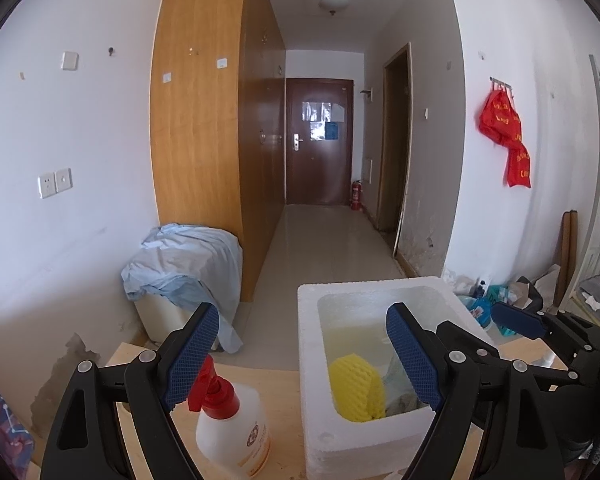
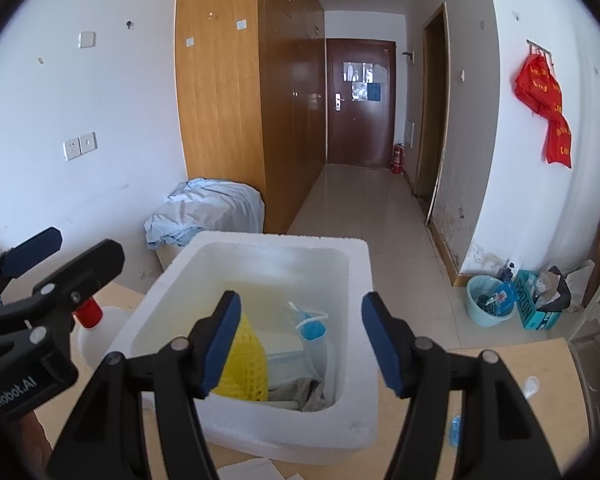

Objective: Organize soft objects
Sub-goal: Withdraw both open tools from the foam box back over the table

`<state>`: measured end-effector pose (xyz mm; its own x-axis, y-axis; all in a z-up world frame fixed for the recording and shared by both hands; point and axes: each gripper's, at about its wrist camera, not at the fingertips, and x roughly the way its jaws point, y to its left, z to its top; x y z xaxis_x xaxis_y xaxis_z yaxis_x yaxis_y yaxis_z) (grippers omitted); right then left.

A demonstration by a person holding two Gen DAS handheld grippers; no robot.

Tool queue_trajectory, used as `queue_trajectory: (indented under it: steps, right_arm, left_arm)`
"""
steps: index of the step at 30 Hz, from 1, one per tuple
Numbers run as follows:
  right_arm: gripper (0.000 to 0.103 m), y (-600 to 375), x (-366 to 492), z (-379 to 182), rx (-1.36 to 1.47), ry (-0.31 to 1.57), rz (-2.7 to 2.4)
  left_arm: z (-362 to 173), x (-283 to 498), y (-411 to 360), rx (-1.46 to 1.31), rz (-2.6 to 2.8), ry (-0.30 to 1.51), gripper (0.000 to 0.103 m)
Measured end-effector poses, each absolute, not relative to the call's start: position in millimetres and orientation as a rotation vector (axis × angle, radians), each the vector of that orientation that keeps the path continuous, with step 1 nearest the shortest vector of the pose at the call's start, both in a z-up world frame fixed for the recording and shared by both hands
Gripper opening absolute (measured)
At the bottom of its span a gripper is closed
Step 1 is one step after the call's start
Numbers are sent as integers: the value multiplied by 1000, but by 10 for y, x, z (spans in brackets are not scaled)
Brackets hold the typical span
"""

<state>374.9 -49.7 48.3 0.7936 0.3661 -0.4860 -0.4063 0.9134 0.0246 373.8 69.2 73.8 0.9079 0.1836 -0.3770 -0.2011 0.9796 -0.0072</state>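
Right wrist: yellow sponge (image 2: 247,364) below hand-held gripper (image 2: 300,346)

A white plastic spray bottle with a red trigger (image 1: 230,424) stands upright on the pale wooden counter (image 1: 276,392). Crumpled light-blue cloth (image 1: 184,264) drapes a white bin beside the tall wooden wardrobe (image 1: 204,120). Red fabric (image 2: 544,108) hangs on the wall; a light-blue plastic basin (image 2: 486,302) sits on the floor.

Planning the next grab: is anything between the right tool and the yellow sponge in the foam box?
Nothing visible: the right tool hangs open above the foam box, with the yellow sponge uncovered below.
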Motion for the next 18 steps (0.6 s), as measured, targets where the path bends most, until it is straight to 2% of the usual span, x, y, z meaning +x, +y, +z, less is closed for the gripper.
queue_trajectory:
  steps: [13, 15, 18]
  right_arm:
    - [68, -590, 3327, 629, -79, 492, 399]
    - [78, -636, 3204, 684, -73, 478, 391]
    - [88, -704, 2951, 770, -66, 436, 382]
  left_arm:
    - [926, 3188, 613, -49, 181, 367, 86]
    - [973, 3060, 590, -41, 177, 363, 86]
    - [1036, 2815, 530, -23, 174, 346, 86]
